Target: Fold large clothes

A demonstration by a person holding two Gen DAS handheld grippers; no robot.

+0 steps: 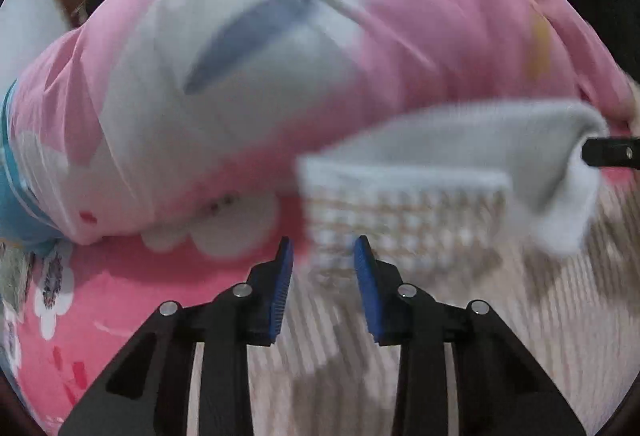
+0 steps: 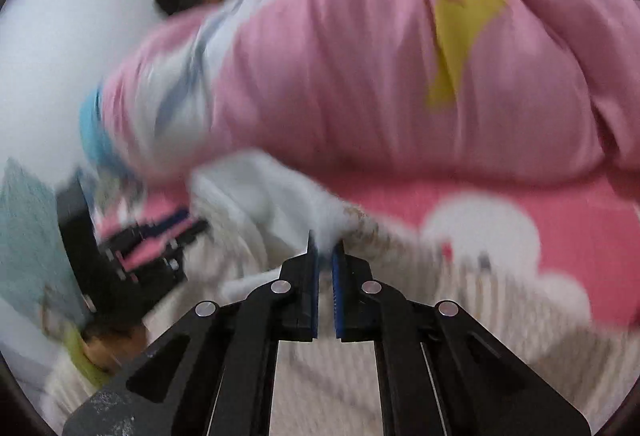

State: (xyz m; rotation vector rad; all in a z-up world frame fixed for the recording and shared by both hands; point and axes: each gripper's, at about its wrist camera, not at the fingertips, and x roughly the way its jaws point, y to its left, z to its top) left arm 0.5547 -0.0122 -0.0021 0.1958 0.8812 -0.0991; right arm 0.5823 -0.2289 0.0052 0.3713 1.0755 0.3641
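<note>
Both views are motion-blurred. A cream knitted garment (image 1: 400, 220), white at its collar edge, lies across the lower right of the left wrist view on a pink flowered bedsheet (image 1: 132, 300), below a bunched pink quilt (image 1: 420, 48). The left gripper (image 1: 323, 256) stands partly open over the knit; whether fabric sits between its 2 blue pads is unclear. In the right wrist view, the right gripper (image 2: 325, 248) is closed at centre, the garment's white edge (image 2: 280, 196) at its tips; a pinch cannot be confirmed.
</note>
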